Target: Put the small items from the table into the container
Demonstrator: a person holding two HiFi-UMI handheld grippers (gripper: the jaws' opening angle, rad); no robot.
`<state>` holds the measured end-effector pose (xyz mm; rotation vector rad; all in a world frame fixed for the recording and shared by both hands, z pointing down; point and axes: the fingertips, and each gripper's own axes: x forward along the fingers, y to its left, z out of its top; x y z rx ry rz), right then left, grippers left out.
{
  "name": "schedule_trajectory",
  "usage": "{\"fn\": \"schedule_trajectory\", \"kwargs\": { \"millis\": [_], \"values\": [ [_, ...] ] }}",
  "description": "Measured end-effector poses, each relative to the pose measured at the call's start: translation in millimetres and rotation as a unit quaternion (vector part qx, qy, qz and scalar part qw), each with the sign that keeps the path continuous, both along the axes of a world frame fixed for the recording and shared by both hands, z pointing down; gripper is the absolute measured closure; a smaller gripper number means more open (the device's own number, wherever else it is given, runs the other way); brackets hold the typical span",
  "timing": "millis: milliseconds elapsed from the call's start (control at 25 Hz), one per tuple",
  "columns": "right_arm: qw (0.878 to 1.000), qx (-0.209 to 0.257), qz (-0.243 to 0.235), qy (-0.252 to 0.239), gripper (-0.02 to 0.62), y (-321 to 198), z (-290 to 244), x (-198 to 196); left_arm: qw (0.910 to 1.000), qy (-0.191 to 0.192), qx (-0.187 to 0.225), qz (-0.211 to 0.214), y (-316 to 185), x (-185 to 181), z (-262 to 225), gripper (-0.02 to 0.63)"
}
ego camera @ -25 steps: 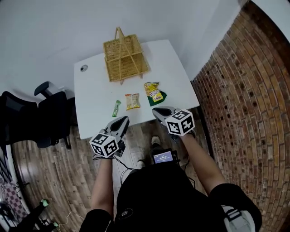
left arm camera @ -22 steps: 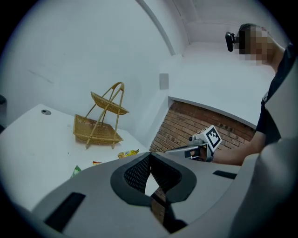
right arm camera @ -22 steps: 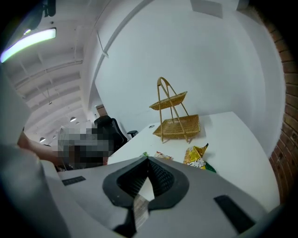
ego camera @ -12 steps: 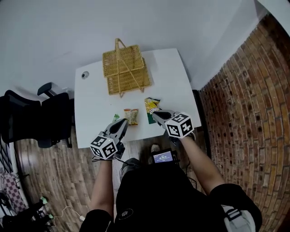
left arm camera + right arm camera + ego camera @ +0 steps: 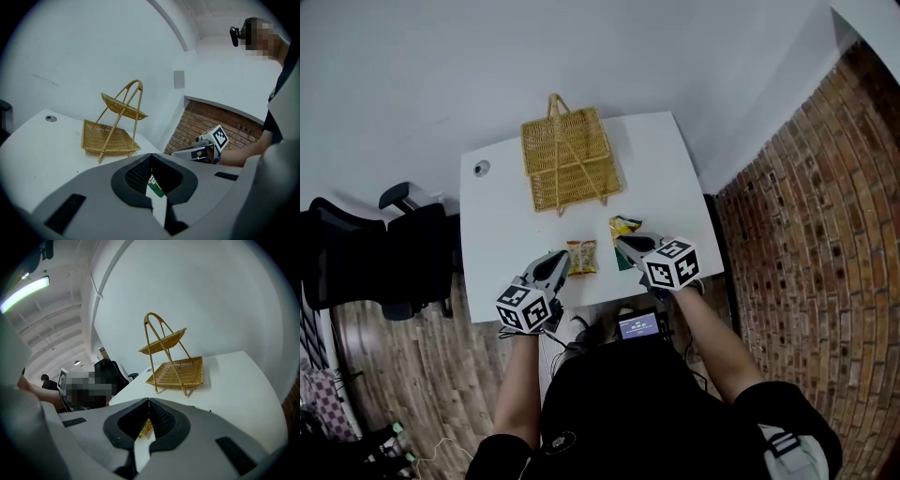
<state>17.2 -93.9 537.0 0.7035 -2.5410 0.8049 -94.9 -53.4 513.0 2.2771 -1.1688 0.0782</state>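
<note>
A two-tier wicker basket (image 5: 570, 161) with a hoop handle stands at the far side of the white table (image 5: 502, 225). It also shows ahead of both grippers as the basket (image 5: 112, 136) and the basket (image 5: 176, 366). An orange snack packet (image 5: 581, 256) lies near the front edge between the grippers. A yellow-green packet (image 5: 625, 227) lies to its right, partly under my right gripper (image 5: 623, 244). My left gripper (image 5: 560, 261) hovers just left of the orange packet. Both grippers are shut and empty; the left gripper (image 5: 151, 155) and the right gripper (image 5: 149, 400) show closed tips.
A round cable grommet (image 5: 481, 169) sits at the table's far left corner. A black office chair (image 5: 394, 244) stands left of the table. A brick wall (image 5: 806, 234) runs along the right. A small screen (image 5: 637, 325) hangs at the person's waist.
Both grippers have moved forward, from before the table's near edge to over it, and now sit beside the packets. Their jaws stayed shut.
</note>
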Motion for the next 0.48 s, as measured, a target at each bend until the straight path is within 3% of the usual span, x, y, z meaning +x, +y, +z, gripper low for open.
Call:
{"fn": "schedule_trajectory", "kwargs": {
  "millis": [480],
  "values": [
    [1.000,-0.003,0.009,0.001,0.584,3.6,-2.9,-13.9,0.9996,0.013,-0.001,0.024,-2.4,-8.8,1.9,0.597]
  ]
}}
